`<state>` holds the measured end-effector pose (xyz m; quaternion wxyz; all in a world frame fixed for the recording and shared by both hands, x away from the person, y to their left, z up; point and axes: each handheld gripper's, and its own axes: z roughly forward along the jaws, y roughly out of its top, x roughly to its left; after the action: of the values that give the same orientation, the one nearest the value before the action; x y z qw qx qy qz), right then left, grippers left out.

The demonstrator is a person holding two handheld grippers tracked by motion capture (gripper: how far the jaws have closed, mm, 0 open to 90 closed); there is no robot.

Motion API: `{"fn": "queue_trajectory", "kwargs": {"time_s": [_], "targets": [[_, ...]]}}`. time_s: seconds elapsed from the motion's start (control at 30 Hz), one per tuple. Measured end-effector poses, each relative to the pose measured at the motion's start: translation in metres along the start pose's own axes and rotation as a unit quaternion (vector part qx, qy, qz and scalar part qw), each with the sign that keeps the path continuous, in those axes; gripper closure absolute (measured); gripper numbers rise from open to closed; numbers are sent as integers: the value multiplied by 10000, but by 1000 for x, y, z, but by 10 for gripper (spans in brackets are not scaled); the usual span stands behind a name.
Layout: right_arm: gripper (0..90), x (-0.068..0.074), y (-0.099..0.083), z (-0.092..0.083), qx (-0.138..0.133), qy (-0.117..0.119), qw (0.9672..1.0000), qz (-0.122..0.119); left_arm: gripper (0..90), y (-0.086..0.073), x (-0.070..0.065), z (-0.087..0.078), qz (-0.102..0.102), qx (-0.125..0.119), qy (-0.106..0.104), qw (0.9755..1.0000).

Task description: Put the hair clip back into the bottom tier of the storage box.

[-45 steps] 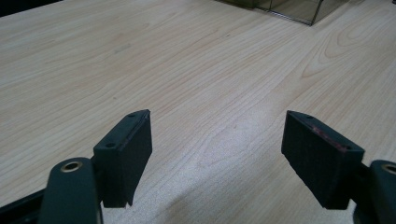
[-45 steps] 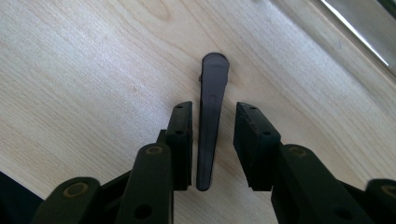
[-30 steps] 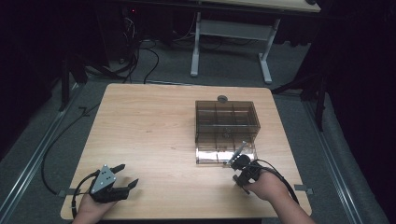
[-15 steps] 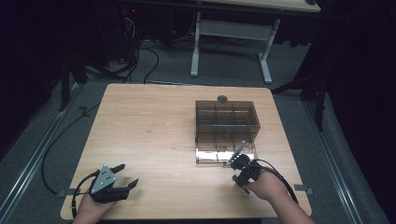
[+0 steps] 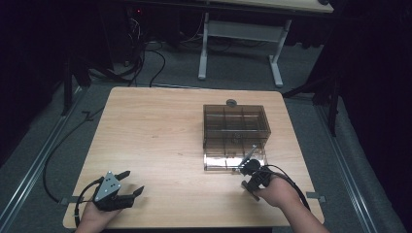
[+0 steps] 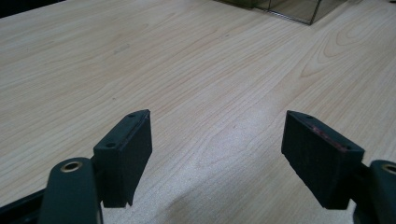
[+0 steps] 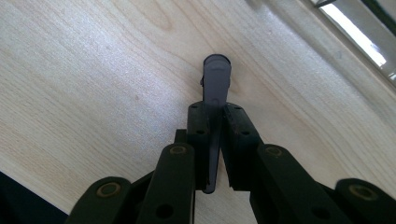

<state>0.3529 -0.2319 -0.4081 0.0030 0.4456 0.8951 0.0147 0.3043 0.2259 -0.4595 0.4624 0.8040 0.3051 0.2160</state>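
Two black jaws rising from the bottom edge, standing wide apart, nothing between them. Left gripper [image 6: 217,156] hovering low over, or perhaps resting on, a pale wooden table [image 6: 196,70]; contact hard to judge. Left pad [image 6: 126,151] turned slightly inward, right pad [image 6: 317,156] showing a reddish trace along its top edge. Bare wood grain ahead of the jaws. Far ahead and to the right, at the upper edge, the corner of a clear box [image 6: 299,10], well apart from the claw.
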Motion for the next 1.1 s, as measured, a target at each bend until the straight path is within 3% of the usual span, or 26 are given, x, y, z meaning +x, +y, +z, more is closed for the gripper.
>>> {"fn": "queue_trajectory", "kwargs": {"time_s": [1.1], "targets": [[825,-11,9,-26,-165,-21,9999,-16,250,0,0,0,-5,-4,-8,10000]]}}
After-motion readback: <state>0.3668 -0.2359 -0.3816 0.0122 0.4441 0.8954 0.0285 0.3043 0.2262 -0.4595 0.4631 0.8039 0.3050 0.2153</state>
